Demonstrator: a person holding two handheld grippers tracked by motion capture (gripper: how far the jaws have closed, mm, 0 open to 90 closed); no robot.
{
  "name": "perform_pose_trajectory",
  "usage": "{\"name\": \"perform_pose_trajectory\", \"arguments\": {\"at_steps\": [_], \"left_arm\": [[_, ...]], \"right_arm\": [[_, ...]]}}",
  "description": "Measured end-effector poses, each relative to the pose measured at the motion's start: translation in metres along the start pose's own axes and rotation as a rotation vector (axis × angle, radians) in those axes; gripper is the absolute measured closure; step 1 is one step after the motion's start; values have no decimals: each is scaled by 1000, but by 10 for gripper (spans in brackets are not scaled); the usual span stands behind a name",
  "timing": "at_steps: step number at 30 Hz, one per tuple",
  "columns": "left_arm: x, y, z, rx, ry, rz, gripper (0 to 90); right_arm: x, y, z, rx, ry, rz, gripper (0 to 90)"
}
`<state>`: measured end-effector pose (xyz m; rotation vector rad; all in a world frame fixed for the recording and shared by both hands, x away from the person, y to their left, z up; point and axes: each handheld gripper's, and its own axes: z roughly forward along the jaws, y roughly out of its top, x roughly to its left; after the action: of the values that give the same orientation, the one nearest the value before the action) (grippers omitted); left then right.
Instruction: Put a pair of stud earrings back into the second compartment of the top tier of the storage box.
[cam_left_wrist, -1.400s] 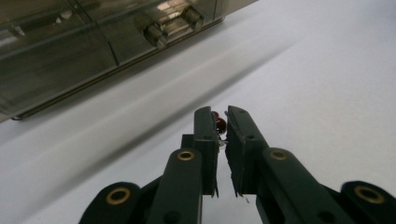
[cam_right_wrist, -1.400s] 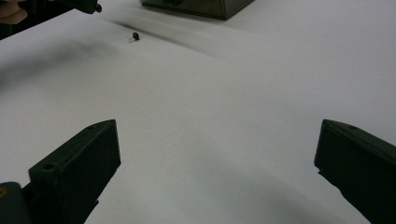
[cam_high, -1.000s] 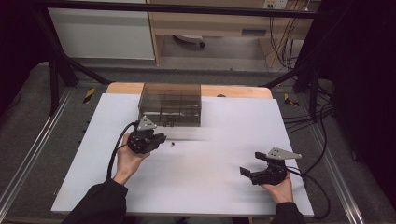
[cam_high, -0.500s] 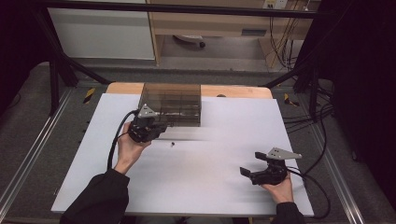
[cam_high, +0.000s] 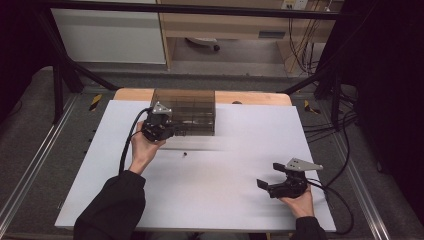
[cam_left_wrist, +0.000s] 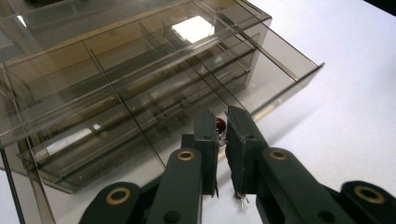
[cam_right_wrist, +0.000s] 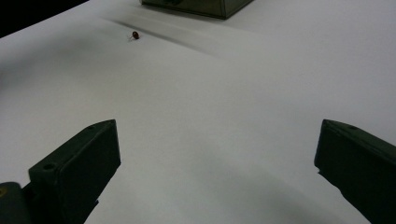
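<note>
Left gripper (cam_left_wrist: 222, 122): clamped on small red component (cam_left_wrist: 220, 124), over open drawer of smoked organizer box (cam_left_wrist: 116, 88) | Right gripper (cam_right_wrist: 217, 158): jaws spread, empty, on white table (cam_high: 225, 200) | Second red component (cam_right_wrist: 135, 34): loose on table

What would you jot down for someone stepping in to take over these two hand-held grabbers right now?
Left gripper: shut on a small red component, held over the open drawer of the smoky clear organizer box.
Right gripper: open, holding nothing, low over the white table near its right front.
Another small red component lies loose on the table in front of the box.
Done: one piece picked up.
Left: probably drop it into a drawer compartment, then fetch the loose one.
</note>
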<state>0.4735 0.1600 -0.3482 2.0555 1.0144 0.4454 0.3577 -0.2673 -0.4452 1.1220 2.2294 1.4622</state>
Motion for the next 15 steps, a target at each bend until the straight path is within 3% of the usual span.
{"name": "perform_pose_trajectory", "arguments": {"at_steps": [15], "left_arm": [[9, 4, 22, -13, 27, -20, 818]], "right_arm": [[0, 0, 0, -1, 1, -1, 7]]}}
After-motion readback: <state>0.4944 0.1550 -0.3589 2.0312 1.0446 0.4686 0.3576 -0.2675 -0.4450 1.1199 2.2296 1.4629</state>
